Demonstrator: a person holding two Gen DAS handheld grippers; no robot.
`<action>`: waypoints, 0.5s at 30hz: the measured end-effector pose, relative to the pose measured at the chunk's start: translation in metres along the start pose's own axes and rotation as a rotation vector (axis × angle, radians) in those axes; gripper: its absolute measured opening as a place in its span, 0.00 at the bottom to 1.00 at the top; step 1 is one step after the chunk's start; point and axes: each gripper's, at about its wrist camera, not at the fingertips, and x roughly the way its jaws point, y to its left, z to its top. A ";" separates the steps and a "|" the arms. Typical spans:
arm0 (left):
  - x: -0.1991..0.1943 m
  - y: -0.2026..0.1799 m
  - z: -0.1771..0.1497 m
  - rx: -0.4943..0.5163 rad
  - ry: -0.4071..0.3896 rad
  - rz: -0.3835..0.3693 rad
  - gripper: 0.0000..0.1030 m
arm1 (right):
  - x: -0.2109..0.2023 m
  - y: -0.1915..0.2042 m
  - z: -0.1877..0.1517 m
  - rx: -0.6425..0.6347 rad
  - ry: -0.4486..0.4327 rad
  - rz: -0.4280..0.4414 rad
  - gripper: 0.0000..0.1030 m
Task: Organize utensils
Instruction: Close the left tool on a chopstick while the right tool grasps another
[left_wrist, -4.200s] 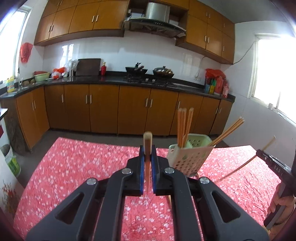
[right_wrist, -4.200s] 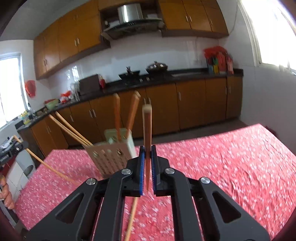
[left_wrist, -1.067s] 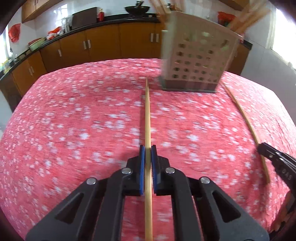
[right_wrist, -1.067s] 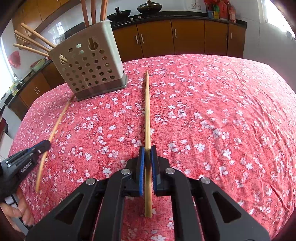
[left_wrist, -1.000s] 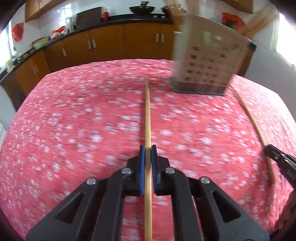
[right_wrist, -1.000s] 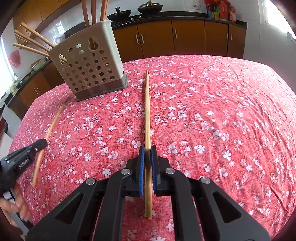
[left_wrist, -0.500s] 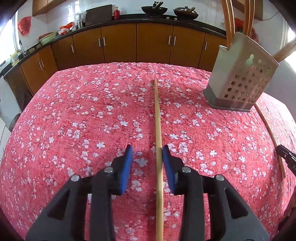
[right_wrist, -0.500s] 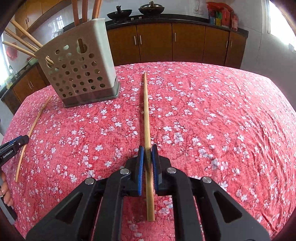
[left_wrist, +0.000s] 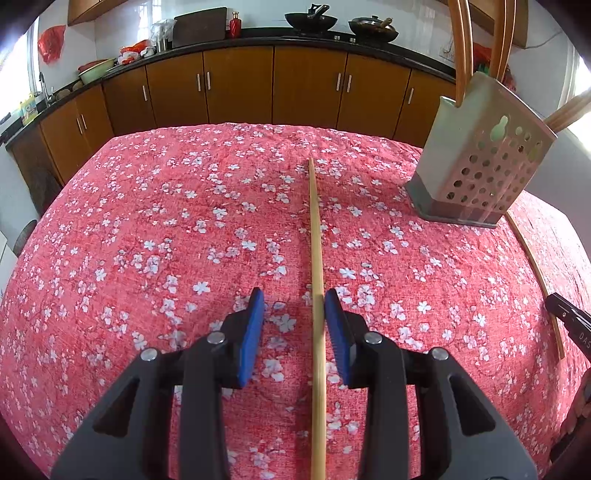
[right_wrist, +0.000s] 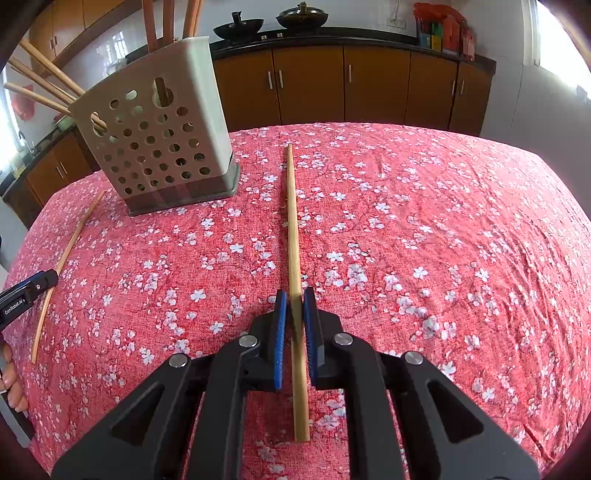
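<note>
Left hand-held gripper (left_wrist: 293, 301) jaws just opened, light wooden chopstick (left_wrist: 317, 277) lying loose between them on red floral-cloth counter (left_wrist: 147, 240), right hand-held gripper (right_wrist: 293, 301) clamped narrow on second wooden chopstick (right_wrist: 295, 258), perforated beige plastic utensil holder (right_wrist: 159, 147) nearby.

On the table (left_wrist: 110, 258), one chopstick (left_wrist: 317, 280) lies lengthwise between the left gripper (left_wrist: 294, 306) fingers. The utensil holder (left_wrist: 480, 170) stands beyond it to the right, chopsticks upright inside. In the right wrist view, another chopstick (right_wrist: 295, 266) lies right of the holder, between the right gripper (right_wrist: 294, 306) fingers.
</note>
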 end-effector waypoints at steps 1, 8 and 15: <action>0.000 0.000 0.000 0.001 0.000 0.000 0.35 | 0.000 0.000 0.000 0.000 0.000 0.001 0.10; 0.001 -0.001 0.000 0.007 0.001 -0.001 0.37 | 0.000 0.001 0.001 0.000 0.000 0.000 0.10; 0.001 -0.001 0.000 0.007 0.001 -0.001 0.37 | 0.000 0.001 0.001 0.000 -0.001 0.000 0.10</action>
